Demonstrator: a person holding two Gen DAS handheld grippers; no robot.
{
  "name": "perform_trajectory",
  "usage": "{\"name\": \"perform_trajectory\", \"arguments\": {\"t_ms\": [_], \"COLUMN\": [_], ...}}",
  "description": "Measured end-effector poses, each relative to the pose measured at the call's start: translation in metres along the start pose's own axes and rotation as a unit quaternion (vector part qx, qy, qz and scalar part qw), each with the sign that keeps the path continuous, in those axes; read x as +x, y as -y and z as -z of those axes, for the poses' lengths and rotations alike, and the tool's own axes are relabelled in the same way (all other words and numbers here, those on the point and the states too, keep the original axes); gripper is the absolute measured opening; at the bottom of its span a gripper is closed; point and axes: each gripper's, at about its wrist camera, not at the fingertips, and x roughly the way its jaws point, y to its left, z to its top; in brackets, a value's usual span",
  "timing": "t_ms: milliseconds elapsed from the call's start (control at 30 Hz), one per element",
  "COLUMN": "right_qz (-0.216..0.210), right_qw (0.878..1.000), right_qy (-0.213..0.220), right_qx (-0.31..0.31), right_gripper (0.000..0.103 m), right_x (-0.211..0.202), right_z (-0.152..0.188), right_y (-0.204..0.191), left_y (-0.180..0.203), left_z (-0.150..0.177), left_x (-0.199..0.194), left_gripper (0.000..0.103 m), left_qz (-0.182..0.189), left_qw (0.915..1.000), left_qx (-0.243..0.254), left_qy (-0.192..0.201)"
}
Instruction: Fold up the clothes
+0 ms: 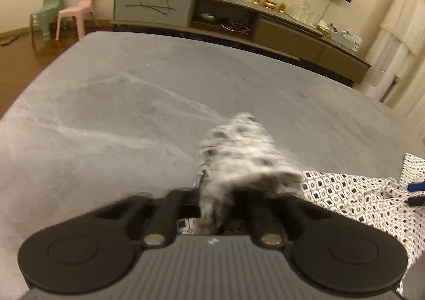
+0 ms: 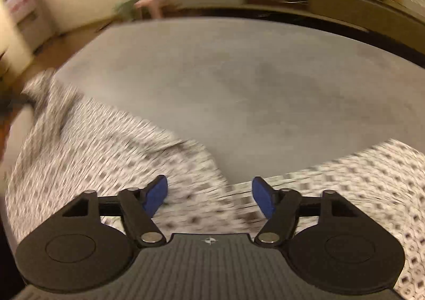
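Left gripper [image 1: 212, 201] pinches one black-and-white patterned garment [image 1: 345, 193]; right gripper [image 2: 209, 195] gapes open above it, near the grey bed's [image 1: 132, 103] near edge.

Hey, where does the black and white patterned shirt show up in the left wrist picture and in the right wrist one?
Left wrist view: patterned shirt lies lower right, with a bunch pinched in the left gripper.
Right wrist view: it spreads across the lower left and right, under the open right gripper.
Shared landmark: the long TV cabinet beyond the grey surface.
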Motion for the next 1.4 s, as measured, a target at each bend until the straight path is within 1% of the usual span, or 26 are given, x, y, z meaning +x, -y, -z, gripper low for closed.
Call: {"name": "perform_trajectory", "arguments": {"t_ms": [33,67,133,167,233,267,300,367,400,433,467,500,600,700,733,767,800,833,867,900,1000,1100,1200,1267,1333,1400], "right_qz": [0.025,0.05,0.104,0.141,0.204,0.221,0.216,0.212,0.191,0.169,0.131,0.094,-0.005,-0.082,-0.084,-0.07,-0.051,-0.032,-0.014,0.004,-0.001,-0.027,-0.059,-0.086,-0.115,-0.144], "right_qw": [0.999,0.997,0.99,0.985,0.971,0.966,0.969,0.97,0.973,0.976,0.98,0.983,0.974,0.944,0.932,0.925,0.925,0.925,0.928,0.932,0.958,0.972,0.979,0.981,0.981,0.978], "right_qy": [-0.008,-0.014,0.027,0.061,0.112,0.129,0.119,0.117,0.122,0.127,0.128,0.129,0.124,0.104,0.1,0.097,0.087,0.078,0.086,0.094,0.144,0.167,0.171,0.162,0.156,0.152], "right_qx": [-0.033,-0.065,-0.091,-0.082,-0.048,-0.03,-0.021,-0.021,-0.038,-0.056,-0.074,-0.093,-0.189,-0.303,-0.338,-0.361,-0.367,-0.372,-0.362,-0.351,-0.247,-0.161,-0.092,-0.058,-0.032,-0.013], "right_gripper": [0.022,0.014,0.007,0.006,0.007,0.01,0.017,0.025,0.039,0.048,0.065,0.078,0.085,0.087,0.086,0.08,0.047,0.021,0.005,0.004,0.004,0.004,0.004,0.004,0.004,0.004], "right_x": [0.004,0.006,-0.008,-0.021,-0.04,-0.047,-0.048,-0.053,-0.057,-0.061,-0.063,-0.065,-0.059,-0.045,-0.037,-0.027,-0.017,-0.008,-0.006,-0.005,-0.037,-0.06,-0.072,-0.075,-0.082,-0.092], "right_z": [0.002,0.005,0.001,-0.005,-0.018,-0.024,-0.027,-0.024,-0.015,-0.005,0.01,0.025,0.066,0.092,0.098,0.099,0.091,0.083,0.071,0.059,0.006,-0.032,-0.059,-0.065,-0.066,-0.062], "right_y": [-0.011,-0.021,-0.029,-0.027,-0.018,-0.013,-0.011,-0.02,-0.036,-0.052,-0.072,-0.092,-0.171,-0.252,-0.271,-0.285,-0.291,-0.296,-0.292,-0.288,-0.255,-0.224,-0.199,-0.19,-0.183,-0.18], "left_y": [-0.002,-0.007,-0.024,-0.037,-0.054,-0.062,-0.068,-0.079,-0.081,-0.083,-0.083,-0.083,-0.082,-0.079,-0.078,-0.075,-0.073,-0.07,-0.067,-0.061,-0.034,0.004,0.053,0.087,0.118,0.143], "left_z": [-0.003,-0.008,-0.02,-0.025,-0.026,-0.023,-0.018,-0.007,-0.001,0.005,0.011,0.016,0.029,0.03,0.03,0.032,0.035,0.038,0.042,0.047,0.066,0.085,0.093,0.097,0.102,0.107], "left_x": [-0.007,-0.02,-0.055,-0.067,-0.062,-0.053,-0.047,-0.046,-0.057,-0.07,-0.081,-0.087,-0.091,-0.092,-0.095,-0.098,-0.101,-0.104,-0.11,-0.117,-0.138,-0.156,-0.157,-0.145,-0.123,-0.098], "left_gripper": [0.005,0.005,0.005,0.006,0.007,0.017,0.023,0.048,0.057,0.076,0.089,0.091,0.091,0.09,0.09,0.09,0.09,0.09,0.09,0.09,0.093,0.1,0.103,0.103,0.103,0.103], "left_qz": [0.01,0.028,0.067,0.063,0.005,-0.023,-0.035,-0.032,-0.021,-0.012,-0.008,-0.004,0.006,0.006,0.003,0.003,0.006,0.009,0.021,0.04,0.118,0.185,0.142,0.109,0.077,0.002], "left_qw": [0.9998,0.998,0.9857,0.9794,0.9813,0.983,0.9837,0.9812,0.9785,0.9752,0.9719,0.9696,0.9652,0.9643,0.9648,0.9647,0.9641,0.9634,0.9629,0.9621,0.9637,0.9622,0.9695,0.9676,0.9586,0.9409], "left_qx": [-0.005,-0.021,-0.069,-0.097,-0.124,-0.135,-0.151,-0.184,-0.196,-0.207,-0.217,-0.225,-0.246,-0.252,-0.25,-0.248,-0.248,-0.248,-0.245,-0.24,-0.185,-0.097,0.038,0.133,0.222,0.298], "left_qy": [0.019,0.052,0.138,0.165,0.148,0.122,0.091,0.05,0.059,0.076,0.091,0.096,0.087,0.079,0.083,0.088,0.095,0.102,0.112,0.124,0.152,0.175,0.196,0.185,0.162,0.16]}}
